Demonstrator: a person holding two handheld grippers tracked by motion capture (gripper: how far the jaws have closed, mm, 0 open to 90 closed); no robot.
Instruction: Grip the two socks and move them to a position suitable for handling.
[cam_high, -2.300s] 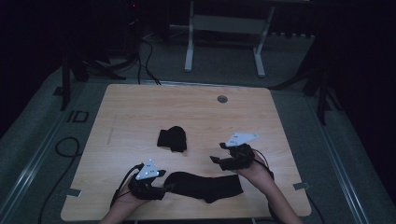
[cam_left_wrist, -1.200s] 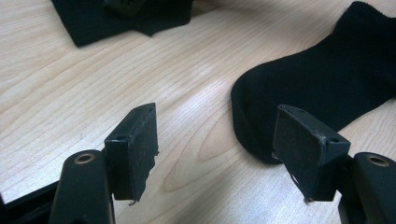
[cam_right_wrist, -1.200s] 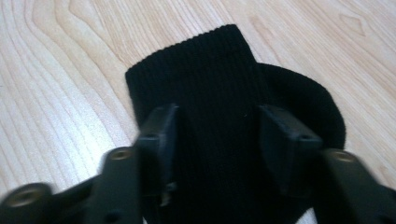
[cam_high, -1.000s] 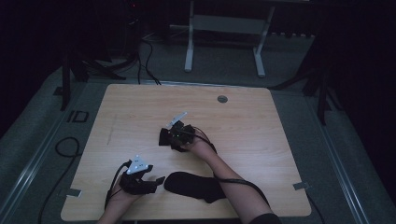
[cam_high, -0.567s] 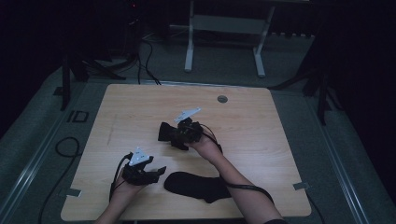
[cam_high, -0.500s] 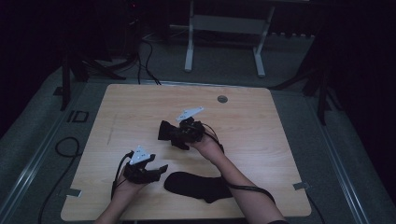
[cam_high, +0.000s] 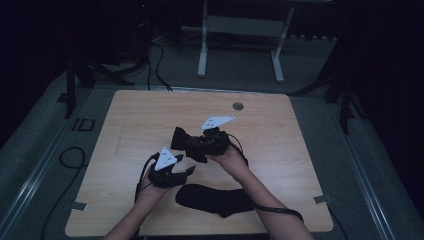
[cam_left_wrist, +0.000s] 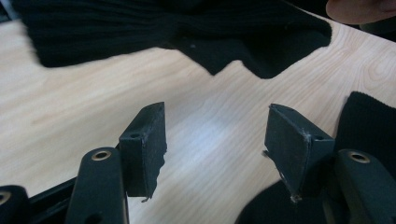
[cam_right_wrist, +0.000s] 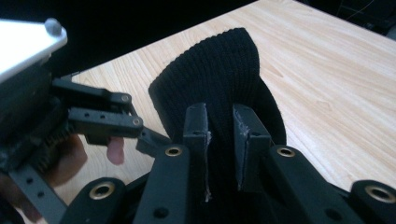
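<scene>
flat black sock (cam_high: 215, 200) lies by your table (cam_high: 125, 115) edge | your left gripper (cam_high: 187, 171) just beyond it, jaws wide, empty | your right gripper (cam_high: 192, 145) farther in, jaws narrowed, pinching the second black sock (cam_right_wrist: 219, 70), lifted

The left gripper (cam_high: 187, 171) hung with its jaws spread wide, while the right gripper (cam_high: 186, 144) pinched black knitted cloth (cam_right_wrist: 219, 79).
</scene>
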